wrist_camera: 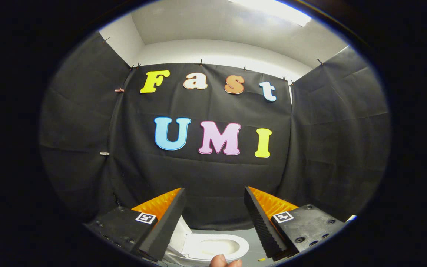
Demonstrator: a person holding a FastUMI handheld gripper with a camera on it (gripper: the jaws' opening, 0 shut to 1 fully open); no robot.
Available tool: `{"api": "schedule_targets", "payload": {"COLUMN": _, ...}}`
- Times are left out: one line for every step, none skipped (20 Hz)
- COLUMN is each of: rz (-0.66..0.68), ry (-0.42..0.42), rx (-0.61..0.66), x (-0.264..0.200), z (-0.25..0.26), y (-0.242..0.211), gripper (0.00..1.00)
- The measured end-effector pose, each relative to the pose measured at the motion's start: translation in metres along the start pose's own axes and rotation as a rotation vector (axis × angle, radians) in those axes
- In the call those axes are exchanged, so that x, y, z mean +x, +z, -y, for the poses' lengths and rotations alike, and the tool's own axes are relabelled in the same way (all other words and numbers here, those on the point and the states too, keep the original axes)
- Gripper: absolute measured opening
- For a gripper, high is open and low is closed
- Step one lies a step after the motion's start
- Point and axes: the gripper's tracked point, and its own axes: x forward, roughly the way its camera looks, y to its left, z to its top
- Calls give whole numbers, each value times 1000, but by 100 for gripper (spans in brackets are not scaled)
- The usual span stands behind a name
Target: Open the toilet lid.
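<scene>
- Booth wall [213, 174]: black cloth on three sides, hung straight behind the toilet. It rises well beyond the fingers and nothing touches it.
- Floor [252, 237]: grey strip showing between the toilet and the foot of the cloth.
- Toilet [213, 247]: white, low on the floor, below and between the two fingers. The bowl opening faces up and looks uncovered. A white panel stands tilted at its left side, partly hidden by the left finger; it may be the lid [178, 231] already raised, but I cannot tell for certain.
- Gripper [213, 207]: fingers spread wide apart, the jaws gaping. They hold nothing and touch nothing. The toilet sits under the gap, not in it.
- Fingertip [221, 260]: part of a person's hand, just at the near rim of the toilet, below the fingers.
- Risk, judged: if that panel is the lid and it is only leaning, a knock from the left finger could tip it back down over the bowl.
- Risk, judged: with the fingers aimed at the wall rather than down, a blind descent could strike the toilet rim, or the person's fingertip beside it.
- Risk, judged: with the jaws this wide, closing on a thin lid edge could slip off unless the edge is centred between them first.
</scene>
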Motion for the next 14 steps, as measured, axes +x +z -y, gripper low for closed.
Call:
{"api": "schedule_targets", "payload": {"rz": -2, "ry": -4, "rx": 8, "x": -1, "z": 3, "y": 0, "gripper": 98}}
{"api": "schedule_targets", "payload": {"rz": -5, "ry": -10, "rx": 15, "x": -1, "z": 5, "y": 0, "gripper": 98}}
{"api": "schedule_targets", "payload": {"rz": -6, "ry": -17, "rx": 20, "x": -1, "z": 8, "y": 0, "gripper": 98}}
{"api": "schedule_targets", "payload": {"rz": -12, "ry": -23, "rx": 24, "x": 0, "z": 11, "y": -3, "gripper": 98}}
{"api": "schedule_targets", "payload": {"rz": -19, "ry": -30, "rx": 26, "x": 0, "z": 15, "y": -5, "gripper": 98}}
{"api": "schedule_targets", "payload": {"rz": -27, "ry": -36, "rx": 28, "x": 1, "z": 17, "y": -8, "gripper": 98}}
{"api": "schedule_targets", "payload": {"rz": -33, "ry": -41, "rx": 33, "x": 1, "z": 21, "y": -12, "gripper": 98}}
{"api": "schedule_targets", "payload": {"rz": -41, "ry": -41, "rx": 37, "x": 2, "z": 23, "y": -16, "gripper": 98}}
{"api": "schedule_targets", "payload": {"rz": -48, "ry": -42, "rx": 42, "x": 2, "z": 23, "y": -18, "gripper": 98}}
{"api": "schedule_targets", "payload": {"rz": -52, "ry": -44, "rx": 46, "x": 4, "z": 24, "y": -22, "gripper": 98}}
{"api": "schedule_targets", "payload": {"rz": -56, "ry": -44, "rx": 48, "x": 4, "z": 25, "y": -23, "gripper": 98}}
{"api": "schedule_targets", "payload": {"rz": -60, "ry": -42, "rx": 48, "x": 3, "z": 24, "y": -25, "gripper": 98}}
{"api": "schedule_targets", "payload": {"rz": -61, "ry": -38, "rx": 49, "x": 2, "z": 24, "y": -27, "gripper": 98}}
{"api": "schedule_targets", "payload": {"rz": -62, "ry": -34, "rx": 52, "x": 1, "z": 23, "y": -29, "gripper": 98}}
